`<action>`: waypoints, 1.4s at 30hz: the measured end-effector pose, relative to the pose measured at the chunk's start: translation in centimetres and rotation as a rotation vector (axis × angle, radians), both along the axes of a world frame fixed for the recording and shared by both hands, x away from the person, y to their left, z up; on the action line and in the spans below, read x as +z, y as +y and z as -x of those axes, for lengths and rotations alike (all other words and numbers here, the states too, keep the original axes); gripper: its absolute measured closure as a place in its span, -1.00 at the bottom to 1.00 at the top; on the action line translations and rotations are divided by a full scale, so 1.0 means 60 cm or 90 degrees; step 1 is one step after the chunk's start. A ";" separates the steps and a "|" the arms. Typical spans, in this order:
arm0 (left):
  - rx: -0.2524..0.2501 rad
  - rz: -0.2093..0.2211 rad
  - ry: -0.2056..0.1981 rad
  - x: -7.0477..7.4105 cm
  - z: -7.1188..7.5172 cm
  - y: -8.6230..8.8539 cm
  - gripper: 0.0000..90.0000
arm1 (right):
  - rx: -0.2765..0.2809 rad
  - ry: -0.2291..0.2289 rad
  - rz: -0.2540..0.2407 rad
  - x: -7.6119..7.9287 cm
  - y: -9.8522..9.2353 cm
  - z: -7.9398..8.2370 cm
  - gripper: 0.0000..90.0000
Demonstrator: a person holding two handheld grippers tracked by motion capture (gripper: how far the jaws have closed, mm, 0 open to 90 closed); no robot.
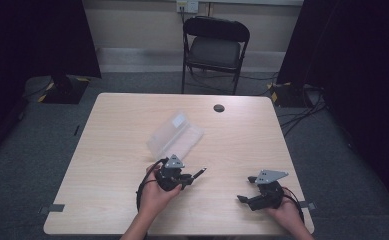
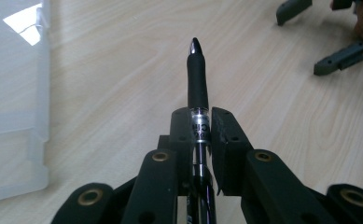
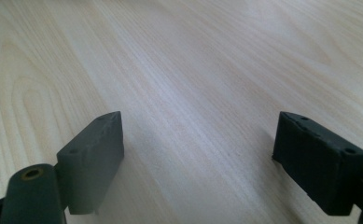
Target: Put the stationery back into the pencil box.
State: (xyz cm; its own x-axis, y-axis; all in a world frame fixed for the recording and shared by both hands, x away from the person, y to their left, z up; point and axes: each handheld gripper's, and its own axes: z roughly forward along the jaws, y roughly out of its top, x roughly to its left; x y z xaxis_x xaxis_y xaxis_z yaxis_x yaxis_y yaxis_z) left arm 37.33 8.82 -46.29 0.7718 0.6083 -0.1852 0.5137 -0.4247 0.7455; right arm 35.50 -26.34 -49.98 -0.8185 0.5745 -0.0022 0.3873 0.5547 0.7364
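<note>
The left hand-held gripper [image 2: 200, 135] clamps a slim black pen [image 2: 197, 74], tip forward above the pale wooden tabletop [image 2: 123, 70]; the right hand-held gripper [image 3: 198, 158] gapes wide, empty.

The only lettering is on the pen [image 2: 197, 88], on its clear band just where the left gripper [image 2: 202, 128] clamps it; a "C" can be made out there, with the rest too small and cut off to read. The pale label on the clear plastic box [image 1: 174, 135] is unreadable.
</note>
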 end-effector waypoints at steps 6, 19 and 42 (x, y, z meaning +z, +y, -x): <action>0.021 -0.006 -0.002 0.013 -0.016 0.010 0.77 | 0.000 0.000 0.000 0.000 0.000 0.000 -0.66; 0.043 0.002 -0.015 0.036 -0.045 0.014 0.77 | -0.001 0.000 0.001 0.000 0.000 0.000 -0.66; 0.073 0.001 -0.019 0.051 -0.086 0.019 0.77 | -0.006 0.001 0.001 0.000 0.000 0.002 -0.66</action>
State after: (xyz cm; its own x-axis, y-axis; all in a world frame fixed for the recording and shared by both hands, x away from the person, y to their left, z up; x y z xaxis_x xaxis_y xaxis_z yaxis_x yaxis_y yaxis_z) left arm 42.47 9.95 -43.25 0.7024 0.6926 -0.1639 0.5362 -0.3636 0.7618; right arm 35.37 -26.34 -49.98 -0.8132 0.5819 -0.0018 0.3934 0.5520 0.7352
